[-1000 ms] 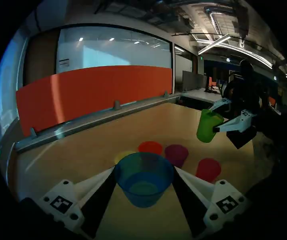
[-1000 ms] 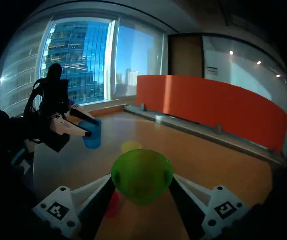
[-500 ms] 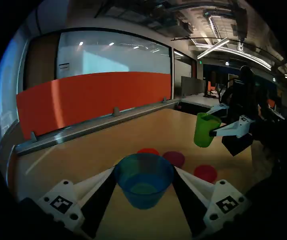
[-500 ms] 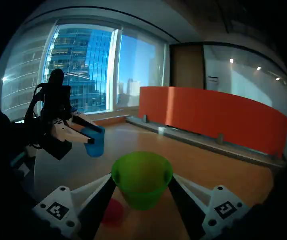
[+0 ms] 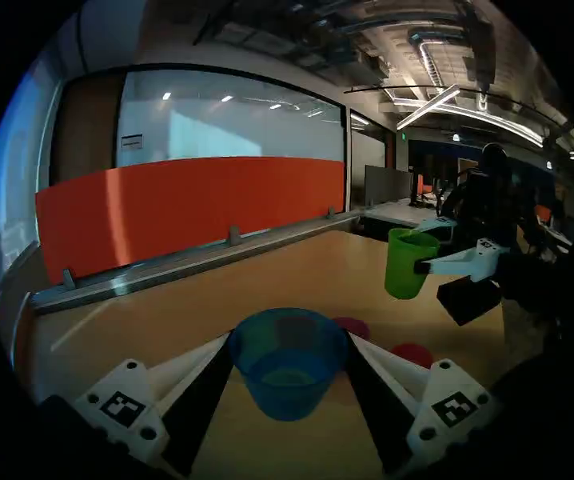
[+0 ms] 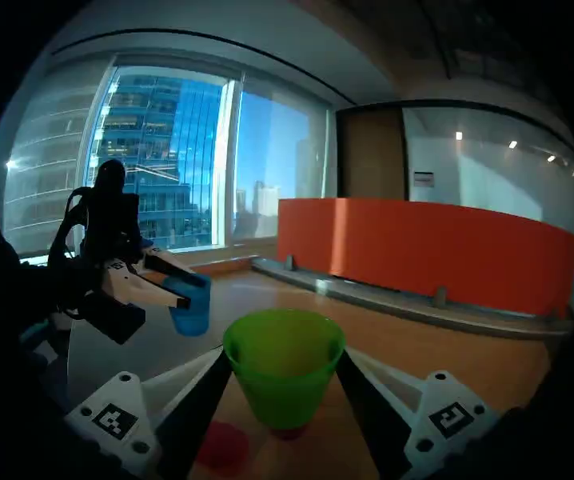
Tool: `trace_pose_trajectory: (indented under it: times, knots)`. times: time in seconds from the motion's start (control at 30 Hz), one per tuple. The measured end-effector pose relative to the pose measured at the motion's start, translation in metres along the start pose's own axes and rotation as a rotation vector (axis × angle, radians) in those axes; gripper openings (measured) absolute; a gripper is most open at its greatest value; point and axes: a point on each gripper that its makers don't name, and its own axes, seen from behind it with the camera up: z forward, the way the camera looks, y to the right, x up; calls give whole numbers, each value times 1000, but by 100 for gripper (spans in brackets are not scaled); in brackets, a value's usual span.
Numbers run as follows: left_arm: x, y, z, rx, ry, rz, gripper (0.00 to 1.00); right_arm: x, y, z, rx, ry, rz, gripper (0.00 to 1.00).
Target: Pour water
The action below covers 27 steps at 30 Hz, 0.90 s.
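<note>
Left tongs [image 5: 288,342] clamp tapered blue cup [image 5: 288,388]; right tongs [image 6: 284,352], green cup [image 6: 285,388].

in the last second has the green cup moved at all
Yes, upward. In the right gripper view the green cup, clamped in the right gripper, has risen: the red cup on the table now lies lower beneath it.

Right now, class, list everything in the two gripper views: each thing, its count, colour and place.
Blue cup: one, see-through blue, held above the table.
Green cup: one, green, held above the table.
Purple cup: one, purple, on the table.
Red cup: one, red, beside the purple cup.
Table: one, light wood.
Partition: one, orange, along the table's far edge.
Left gripper: white fingers, clamping the blue cup.
Right gripper: white fingers, clamping the green cup.
</note>
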Motion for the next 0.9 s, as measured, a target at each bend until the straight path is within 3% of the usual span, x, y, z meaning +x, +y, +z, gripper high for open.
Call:
trace_pose_trajectory:
  times: [0.5,0.9]
  knots:
    - [10,-4,-2,15,44,6,89,11,1,13,6,22,-8,91]
    - [24,-5,-3,27,75,57,89,11,-6,19,32,24,-5,90]
